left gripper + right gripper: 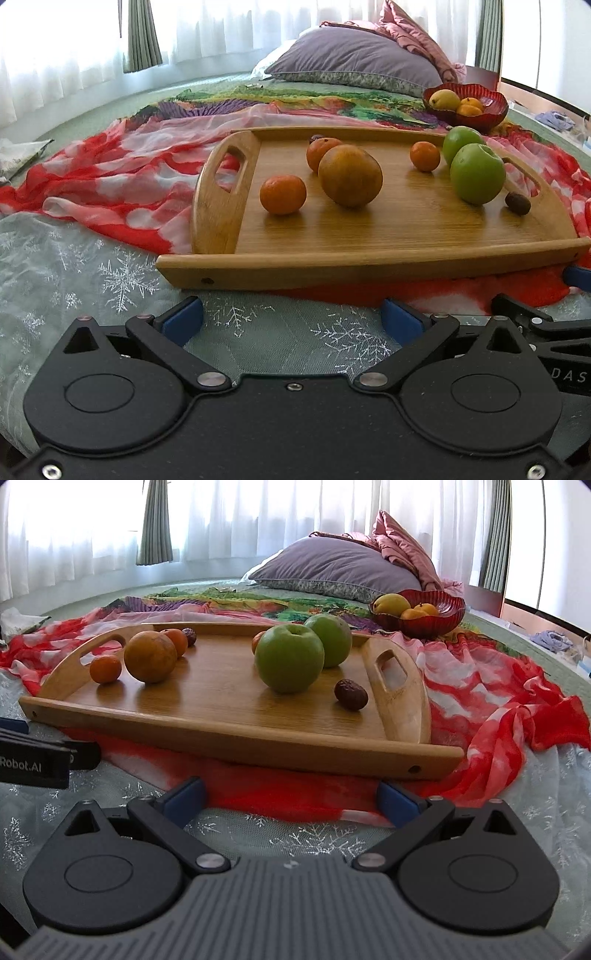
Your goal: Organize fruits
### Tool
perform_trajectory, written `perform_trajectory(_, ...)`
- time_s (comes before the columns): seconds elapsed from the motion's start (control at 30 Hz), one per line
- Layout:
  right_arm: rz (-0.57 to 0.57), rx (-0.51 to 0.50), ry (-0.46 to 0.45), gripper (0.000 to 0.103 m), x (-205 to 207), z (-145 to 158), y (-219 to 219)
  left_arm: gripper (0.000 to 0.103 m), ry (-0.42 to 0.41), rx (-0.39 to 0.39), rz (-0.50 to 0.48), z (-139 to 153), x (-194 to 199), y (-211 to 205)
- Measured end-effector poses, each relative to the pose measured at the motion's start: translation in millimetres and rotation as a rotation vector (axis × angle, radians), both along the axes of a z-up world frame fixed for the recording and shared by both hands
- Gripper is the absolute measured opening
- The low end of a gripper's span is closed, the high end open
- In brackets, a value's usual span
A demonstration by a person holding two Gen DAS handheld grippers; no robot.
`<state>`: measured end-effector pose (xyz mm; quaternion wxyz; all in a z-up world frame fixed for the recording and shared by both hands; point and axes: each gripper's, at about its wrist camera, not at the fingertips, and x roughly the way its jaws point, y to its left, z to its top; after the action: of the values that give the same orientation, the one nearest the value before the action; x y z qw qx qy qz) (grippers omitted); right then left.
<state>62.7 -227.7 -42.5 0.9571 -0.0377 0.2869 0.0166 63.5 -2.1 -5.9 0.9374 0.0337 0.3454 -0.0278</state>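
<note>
A wooden tray (369,266) (236,734) lies on the bed. On it are a large orange (349,174) (150,657), small tangerines (283,194) (105,669), two green apples (477,173) (289,658) and dark dates (518,203) (350,694). A red glass bowl (491,110) (443,616) beyond the tray holds a yellow pear and oranges. My left gripper (291,317) is open and empty, just before the tray's near rail. My right gripper (291,797) is open and empty, also in front of the tray.
A red and white scarf (110,177) (498,701) lies under and around the tray. A purple pillow (354,59) (332,568) and pink bedding lie at the head of the bed. The other gripper shows at the edges (37,760).
</note>
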Motion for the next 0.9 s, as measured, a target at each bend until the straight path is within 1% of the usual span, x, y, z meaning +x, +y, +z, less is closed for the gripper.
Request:
perform_trajectory(0.17, 0.005, -0.018, -0.026, 0.103, -2.7, -3.5, 1.3, 0.103, -0.003, -0.011, 0.013, -3.3, 1.9, -1.2)
perform_trajectory(0.3, 0.006, -0.007, -0.023, 0.103, -2.1, -3.3, -0.3, 0.103, -0.001, -0.017, 0.026, -4.2, 4.5, -1.0)
perform_trajectory(0.53, 0.007, -0.014, -0.031, 0.103, -3.0, -4.5, 1.0, 0.103, 0.005, -0.016, 0.022, -3.7, 6.1, -0.5)
perform_trajectory(0.9, 0.007, -0.018, -0.031, 0.103, -3.5, -4.7, 1.7, 0.103, 0.010, -0.012, 0.044, -5.3, 7.5, -0.4)
